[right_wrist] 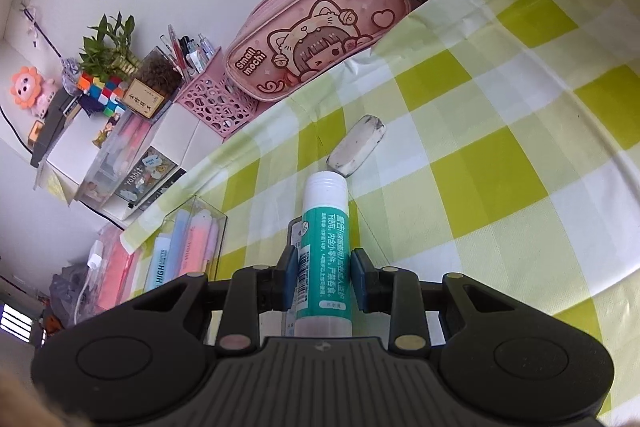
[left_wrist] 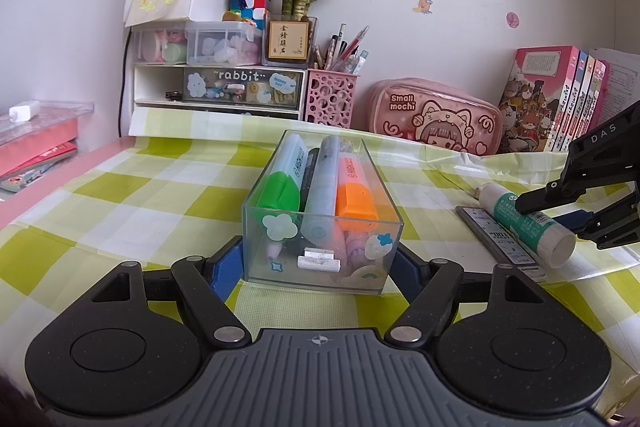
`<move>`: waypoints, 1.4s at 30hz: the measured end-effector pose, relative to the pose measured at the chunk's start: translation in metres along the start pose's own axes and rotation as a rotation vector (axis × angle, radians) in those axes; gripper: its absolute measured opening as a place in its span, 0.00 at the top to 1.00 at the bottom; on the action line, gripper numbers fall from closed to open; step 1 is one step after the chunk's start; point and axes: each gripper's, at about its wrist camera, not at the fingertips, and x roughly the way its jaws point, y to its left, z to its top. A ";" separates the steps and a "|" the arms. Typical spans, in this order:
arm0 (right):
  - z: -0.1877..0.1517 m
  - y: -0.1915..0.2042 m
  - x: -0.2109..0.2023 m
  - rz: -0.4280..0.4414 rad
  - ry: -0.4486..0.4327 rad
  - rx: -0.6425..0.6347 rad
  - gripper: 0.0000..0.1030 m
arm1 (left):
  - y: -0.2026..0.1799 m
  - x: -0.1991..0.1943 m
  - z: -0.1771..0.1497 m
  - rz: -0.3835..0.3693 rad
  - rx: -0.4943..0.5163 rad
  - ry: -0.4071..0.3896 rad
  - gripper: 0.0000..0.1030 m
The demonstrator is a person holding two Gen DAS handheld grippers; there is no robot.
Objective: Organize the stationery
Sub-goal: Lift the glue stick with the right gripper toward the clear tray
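Observation:
A clear plastic box (left_wrist: 320,223) holding a green highlighter, an orange highlighter and other markers sits on the checked tablecloth. My left gripper (left_wrist: 318,263) is shut on the box's near end, a blue pad on each side wall. My right gripper (right_wrist: 324,279) is shut on a teal and white glue stick (right_wrist: 326,255), which lies over a flat dark pencil-lead case (left_wrist: 500,239). In the left wrist view the right gripper (left_wrist: 560,207) and the glue stick (left_wrist: 528,223) are to the right of the box. A worn white eraser (right_wrist: 356,145) lies just beyond the glue stick.
A pink pencil pouch (left_wrist: 434,117), a pink perforated pen holder (left_wrist: 330,97), stacked drawer organisers (left_wrist: 218,87) and upright books (left_wrist: 560,99) line the back wall. A red box and books (left_wrist: 36,143) sit at the left edge of the desk.

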 end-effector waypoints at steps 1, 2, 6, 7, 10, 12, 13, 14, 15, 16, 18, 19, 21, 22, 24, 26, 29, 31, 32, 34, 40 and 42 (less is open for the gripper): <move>0.000 0.000 -0.002 0.013 -0.004 0.011 0.70 | 0.000 0.000 0.000 0.000 0.000 0.000 0.28; -0.001 0.001 -0.004 0.024 -0.007 0.019 0.70 | 0.000 0.000 0.000 0.000 0.000 0.000 0.28; -0.003 0.008 -0.009 0.078 -0.007 0.038 0.70 | 0.000 0.000 0.000 0.000 0.000 0.000 0.28; -0.004 0.012 -0.008 0.089 -0.003 0.036 0.70 | 0.000 0.000 0.000 0.000 0.000 0.000 0.28; -0.005 0.026 -0.004 0.122 0.015 0.025 0.70 | 0.000 0.000 0.000 0.000 0.000 0.000 0.28; -0.005 0.035 0.001 0.139 0.031 0.020 0.71 | 0.000 0.000 0.000 0.000 0.000 -0.001 0.28; -0.005 0.040 0.003 0.147 0.033 0.014 0.72 | 0.000 0.000 0.000 -0.001 0.000 -0.001 0.28; -0.005 0.045 0.004 0.154 0.033 0.008 0.89 | 0.000 0.000 0.000 -0.002 -0.002 -0.001 0.28; -0.004 0.049 0.006 0.171 0.037 0.005 0.96 | 0.001 -0.001 0.000 -0.004 -0.003 -0.002 0.28; -0.002 0.052 0.006 0.186 0.042 0.012 0.96 | 0.000 -0.001 0.000 -0.005 -0.003 -0.002 0.28; -0.001 0.062 0.006 0.195 0.036 -0.015 0.96 | 0.001 -0.001 0.000 -0.007 -0.005 -0.003 0.28; -0.002 0.068 0.006 0.179 0.029 -0.051 0.96 | 0.001 -0.001 0.000 -0.009 -0.006 -0.003 0.28; -0.006 0.075 0.007 0.155 0.038 -0.112 0.96 | 0.001 -0.001 0.000 -0.009 -0.006 -0.003 0.28; -0.009 0.076 0.010 0.150 0.049 -0.128 0.95 | 0.001 -0.001 0.000 -0.009 -0.006 -0.003 0.28; -0.014 0.075 0.016 0.136 0.078 -0.142 0.92 | 0.001 -0.001 0.000 -0.009 -0.006 -0.003 0.28; -0.019 0.073 0.023 0.123 0.116 -0.153 0.87 | 0.001 -0.001 0.000 -0.009 -0.006 -0.003 0.28; -0.026 0.072 0.031 0.126 0.159 -0.170 0.76 | 0.001 -0.001 0.000 -0.009 -0.006 -0.003 0.28; -0.030 0.076 0.035 0.112 0.174 -0.191 0.74 | 0.001 -0.001 0.000 -0.008 -0.006 -0.003 0.28; -0.031 0.078 0.038 0.099 0.177 -0.205 0.74 | 0.001 -0.001 0.000 -0.008 -0.006 -0.003 0.28; -0.034 0.082 0.042 0.076 0.180 -0.236 0.73 | 0.001 0.000 0.000 -0.009 -0.006 -0.003 0.28; -0.033 0.085 0.042 0.052 0.144 -0.276 0.74 | 0.001 0.000 0.000 -0.009 -0.006 -0.003 0.28; -0.029 0.084 0.040 0.033 0.132 -0.265 0.74 | 0.001 -0.001 0.000 -0.010 -0.007 -0.004 0.28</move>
